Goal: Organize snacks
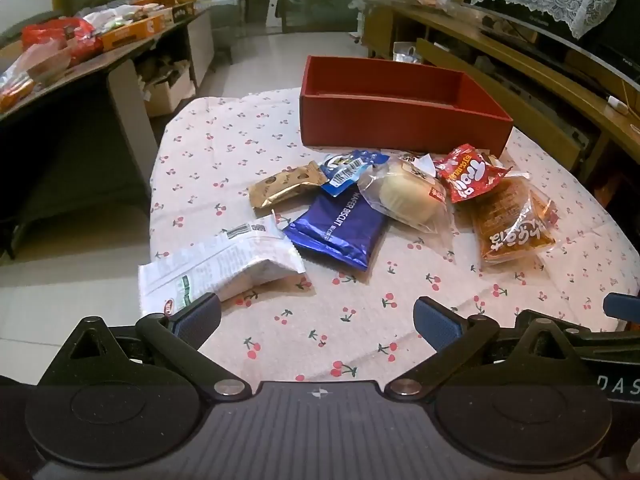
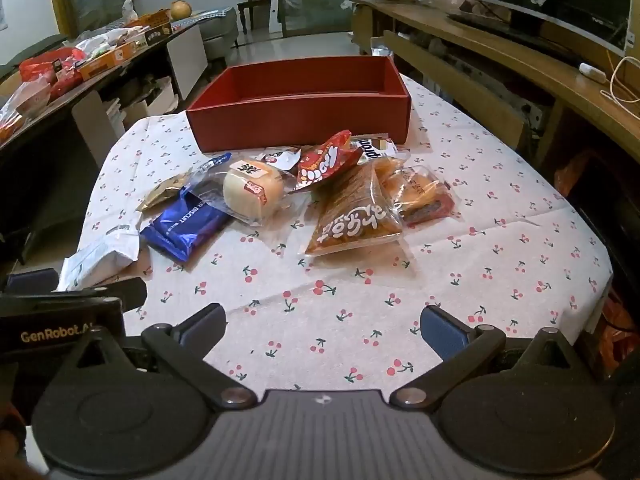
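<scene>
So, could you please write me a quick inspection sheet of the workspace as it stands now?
Surface: table under a cherry-print cloth, creased but flat.
Job's things: red box open, nothing seen inside; snacks lie in a loose, overlapping pile in front of it, among them a blue wafer biscuit pack, a wrapped bun, a red candy bag, an orange pack and a white pack.
Clutter: nothing seen on the cloth.
Grippers: left gripper and right gripper open, fingers empty.
Cables: white cable on the wooden shelf.
Surroundings: crowded side table.
</scene>
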`<action>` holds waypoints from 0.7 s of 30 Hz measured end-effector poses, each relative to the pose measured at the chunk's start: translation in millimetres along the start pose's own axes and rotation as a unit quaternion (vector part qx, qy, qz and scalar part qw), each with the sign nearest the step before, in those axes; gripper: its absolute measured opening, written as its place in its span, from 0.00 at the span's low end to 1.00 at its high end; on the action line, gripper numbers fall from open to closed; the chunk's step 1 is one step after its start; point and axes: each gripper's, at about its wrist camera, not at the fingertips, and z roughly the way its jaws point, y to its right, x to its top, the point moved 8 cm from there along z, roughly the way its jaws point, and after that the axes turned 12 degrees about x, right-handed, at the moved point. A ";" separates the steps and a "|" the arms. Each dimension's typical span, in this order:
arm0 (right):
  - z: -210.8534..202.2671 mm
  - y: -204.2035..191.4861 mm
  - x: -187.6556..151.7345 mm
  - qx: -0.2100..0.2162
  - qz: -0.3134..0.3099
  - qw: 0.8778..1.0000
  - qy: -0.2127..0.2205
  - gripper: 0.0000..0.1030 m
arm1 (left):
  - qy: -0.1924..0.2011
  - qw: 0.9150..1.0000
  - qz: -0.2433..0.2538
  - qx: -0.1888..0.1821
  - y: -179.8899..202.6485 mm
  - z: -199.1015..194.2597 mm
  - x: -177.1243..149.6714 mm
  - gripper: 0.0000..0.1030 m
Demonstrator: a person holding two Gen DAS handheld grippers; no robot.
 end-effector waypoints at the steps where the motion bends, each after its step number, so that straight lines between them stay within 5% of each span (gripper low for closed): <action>1: 0.0 0.0 0.1 0.000 0.000 1.000 0.000 1.00 | -0.001 1.000 0.000 -0.001 -0.2 0.2 0.0 1.00; 21: 0.3 1.5 0.9 0.000 0.003 1.000 0.001 1.00 | -0.004 1.000 0.000 -0.002 0.5 2.0 -2.1 1.00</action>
